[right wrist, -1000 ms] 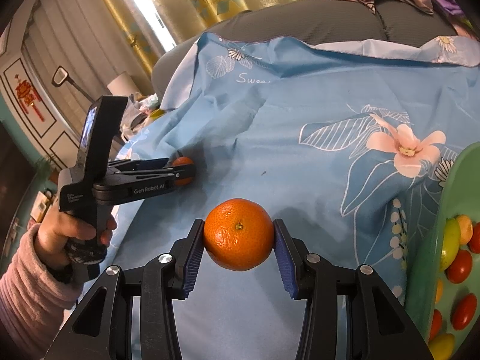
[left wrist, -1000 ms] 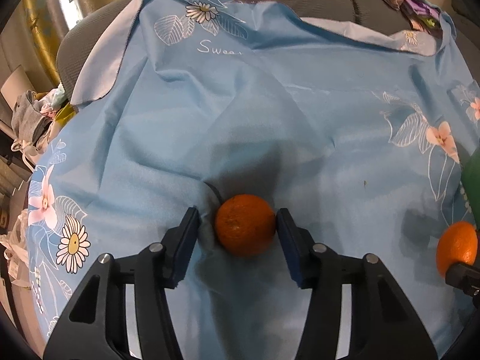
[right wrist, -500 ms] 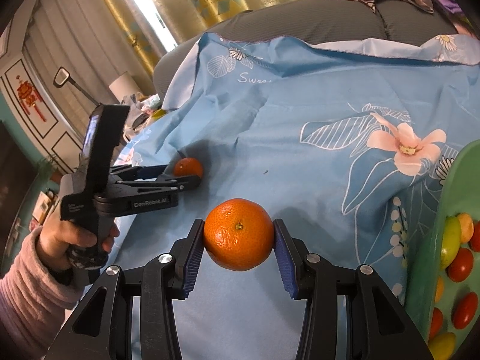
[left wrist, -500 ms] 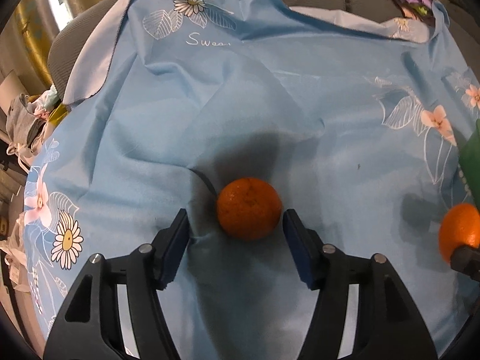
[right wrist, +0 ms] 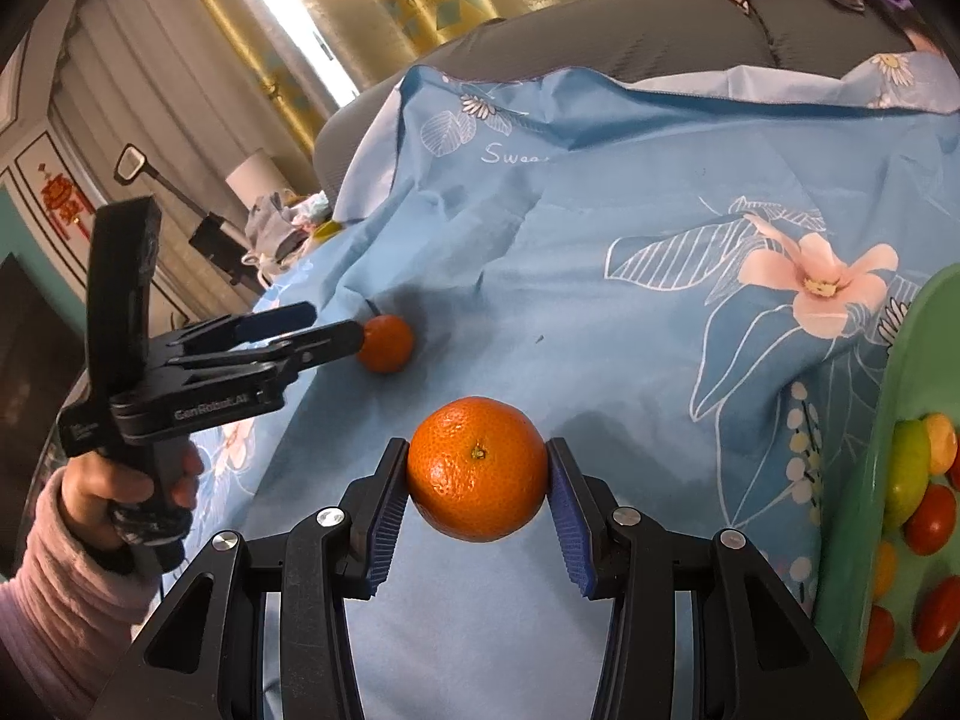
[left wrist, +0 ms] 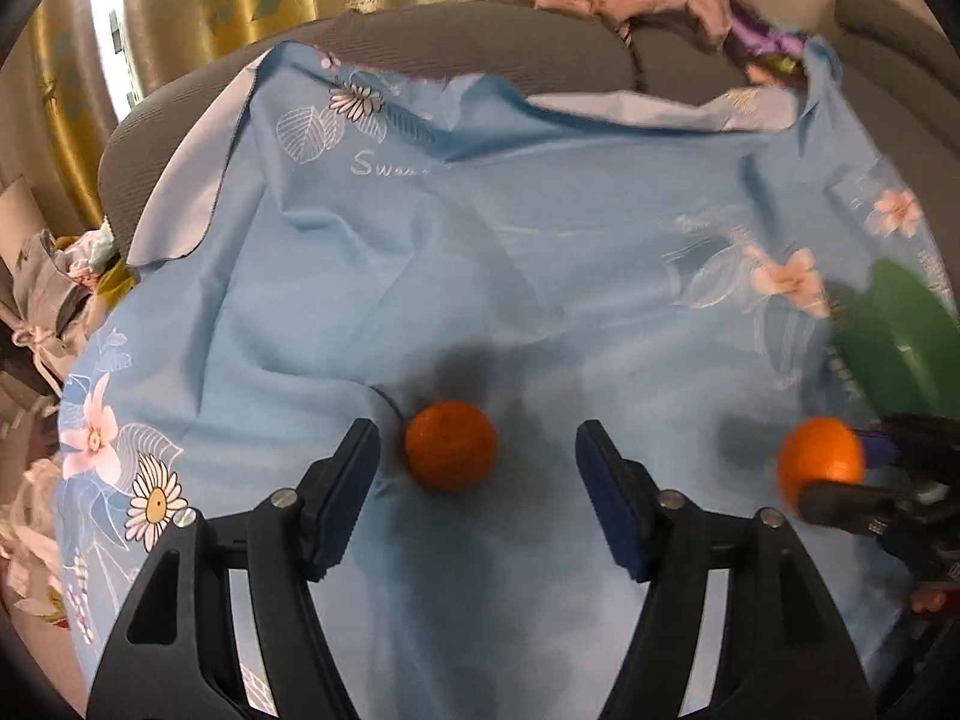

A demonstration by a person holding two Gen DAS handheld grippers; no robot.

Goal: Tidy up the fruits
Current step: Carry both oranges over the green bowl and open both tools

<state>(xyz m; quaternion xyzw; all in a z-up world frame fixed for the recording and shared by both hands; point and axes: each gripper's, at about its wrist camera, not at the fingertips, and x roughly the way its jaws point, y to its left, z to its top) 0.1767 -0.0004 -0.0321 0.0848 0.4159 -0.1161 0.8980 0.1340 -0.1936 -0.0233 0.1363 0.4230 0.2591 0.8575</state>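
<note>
daylight enters through the window (right wrist: 282, 12) at upper left and glares white. soft shadows lie on the cloth (left wrist: 480, 252). the left view is blurred; the edges bend and darken.

Left gripper (left wrist: 477, 474): 2 black fingers with blue pads (left wrist: 606, 507) spread wide apart, nothing clamped between them, aimed low and forward. Seen from the right wrist view, it is grasped by the handle in the person's left hand (right wrist: 129, 489) (pink sleeve at the wrist). Right gripper (right wrist: 477, 495): fingers drawn in, both pads pressed against an orange (right wrist: 477, 492) held clear of the surface.
</note>
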